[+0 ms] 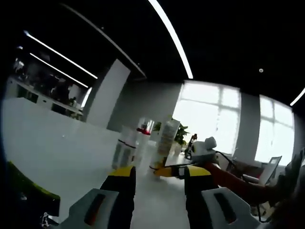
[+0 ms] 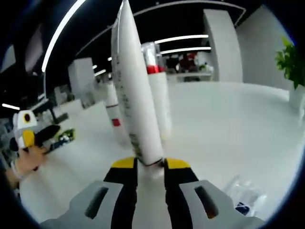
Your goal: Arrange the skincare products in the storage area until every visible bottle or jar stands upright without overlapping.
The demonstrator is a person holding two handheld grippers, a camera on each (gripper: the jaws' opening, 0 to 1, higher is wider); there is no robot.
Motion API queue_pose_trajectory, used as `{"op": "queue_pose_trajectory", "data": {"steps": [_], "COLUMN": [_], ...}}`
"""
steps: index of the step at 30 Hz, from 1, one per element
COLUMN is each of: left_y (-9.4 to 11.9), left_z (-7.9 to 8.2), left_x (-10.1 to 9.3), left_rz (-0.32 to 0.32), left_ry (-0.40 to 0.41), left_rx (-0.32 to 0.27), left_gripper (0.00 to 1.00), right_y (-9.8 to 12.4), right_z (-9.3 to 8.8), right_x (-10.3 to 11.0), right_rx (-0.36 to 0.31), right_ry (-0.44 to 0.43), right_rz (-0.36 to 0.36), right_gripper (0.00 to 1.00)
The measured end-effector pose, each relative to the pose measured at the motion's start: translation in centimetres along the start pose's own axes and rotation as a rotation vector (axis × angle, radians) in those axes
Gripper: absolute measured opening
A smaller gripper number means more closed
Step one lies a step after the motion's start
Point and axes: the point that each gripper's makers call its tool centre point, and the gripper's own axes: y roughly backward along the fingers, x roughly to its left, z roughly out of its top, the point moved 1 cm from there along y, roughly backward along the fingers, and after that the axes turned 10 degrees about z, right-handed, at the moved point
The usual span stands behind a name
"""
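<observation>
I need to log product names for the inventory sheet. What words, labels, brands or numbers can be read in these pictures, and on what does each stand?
No text is readable.
White tube held in the right gripper: a column of dark print down its side, too blurred to read.
Bottle with the red band: no legible label.
Bottles on the table in the left gripper view: markings too small to read.

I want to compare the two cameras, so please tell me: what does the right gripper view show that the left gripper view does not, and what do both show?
Right gripper view alone: the right gripper, its jaws closed on the base of a white tube standing upright, and a crumpled clear wrapper at lower right.

Left gripper view alone: the left gripper with jaws open and nothing between them, large bright windows and a green plant.

Both: the white table, a red-banded bottle with a clear cap and a smaller white bottle with a red band.
</observation>
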Motion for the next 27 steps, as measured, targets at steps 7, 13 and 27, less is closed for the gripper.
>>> {"op": "queue_pose_trajectory", "data": {"steps": [7,13,27], "left_y": [0.0,0.0,-0.1], "left_z": [0.0,0.0,0.0], "left_x": [0.1,0.1,0.1], "left_rz": [0.002,0.005,0.005], "left_ry": [0.001,-0.002,-0.002], "left_rx": [0.0,0.002,0.001], "left_gripper": [0.41,0.41,0.41], "right_y": [0.7,0.9,0.3], "right_z": [-0.4,-0.5,-0.2], "right_x": [-0.7,-1.1,-1.3], "right_rx": [0.041,0.062,0.047], "right_ry": [0.019,0.03,0.101], "right_rz": [-0.043,-0.06,-0.042], "right_gripper": [0.19,0.16,0.16]}}
